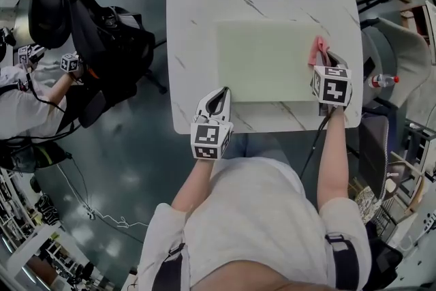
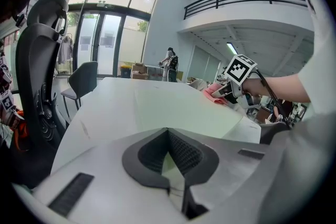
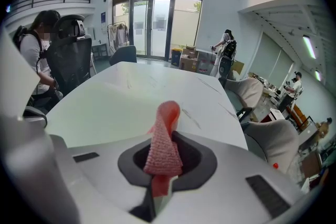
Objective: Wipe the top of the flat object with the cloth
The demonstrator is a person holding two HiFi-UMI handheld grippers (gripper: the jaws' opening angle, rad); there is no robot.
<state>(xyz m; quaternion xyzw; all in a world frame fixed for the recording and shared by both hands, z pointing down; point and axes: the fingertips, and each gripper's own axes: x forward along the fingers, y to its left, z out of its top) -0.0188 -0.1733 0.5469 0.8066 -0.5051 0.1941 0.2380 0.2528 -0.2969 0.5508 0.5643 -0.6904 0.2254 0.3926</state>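
A pale green flat mat [image 1: 266,61] lies on the white marble table [image 1: 197,3]. My right gripper [image 1: 327,66] is at the mat's right edge, shut on a pink cloth [image 1: 318,51] whose loose end touches the mat. In the right gripper view the cloth [image 3: 165,118] stands up between the jaws of the right gripper [image 3: 166,140]. My left gripper [image 1: 223,93] is at the mat's near left corner, its tips together with nothing seen between them. In the left gripper view the left gripper [image 2: 168,132] points across the mat [image 2: 173,107] toward the cloth [image 2: 214,93].
A black office chair with a bag [image 1: 102,44] stands left of the table, and a seated person [image 1: 20,102] is beyond it. Grey chairs [image 1: 398,44] and a water bottle [image 1: 381,82] are on the right. The table's near edge [image 1: 272,127] is just before my body.
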